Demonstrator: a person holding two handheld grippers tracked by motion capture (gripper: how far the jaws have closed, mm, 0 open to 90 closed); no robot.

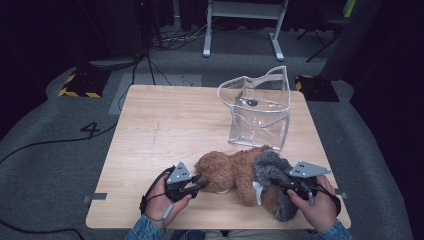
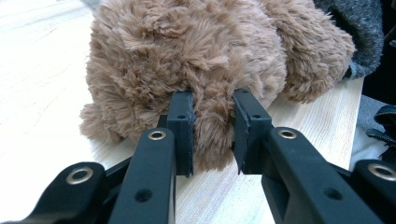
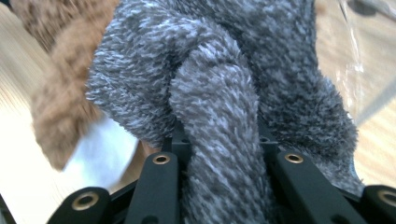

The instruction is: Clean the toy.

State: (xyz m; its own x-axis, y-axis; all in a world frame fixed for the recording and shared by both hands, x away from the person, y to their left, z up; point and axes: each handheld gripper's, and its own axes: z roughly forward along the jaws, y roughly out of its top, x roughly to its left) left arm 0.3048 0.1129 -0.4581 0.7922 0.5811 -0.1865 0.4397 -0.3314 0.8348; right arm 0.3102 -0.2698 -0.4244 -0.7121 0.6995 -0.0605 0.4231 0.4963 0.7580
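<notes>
A brown plush toy [image 1: 235, 172] lies on its side near the front of the wooden table [image 1: 165, 125]. My left gripper [image 1: 197, 184] is at its head end, and in the left gripper view it [image 2: 213, 135] is shut on a tuft of the brown fur [image 2: 210, 126]. A grey fuzzy cloth [image 1: 272, 172] is draped over the toy's right end. My right gripper [image 1: 277, 182] holds that cloth; in the right gripper view a thick fold of the grey cloth [image 3: 219, 154] runs between the jaws and hides the pads.
A clear plastic bag [image 1: 260, 107] with a pale strap stands upright behind the toy at the table's back right. A white tag [image 1: 257, 192] shows under the cloth. White table legs [image 1: 240, 25] and cables lie on the floor beyond.
</notes>
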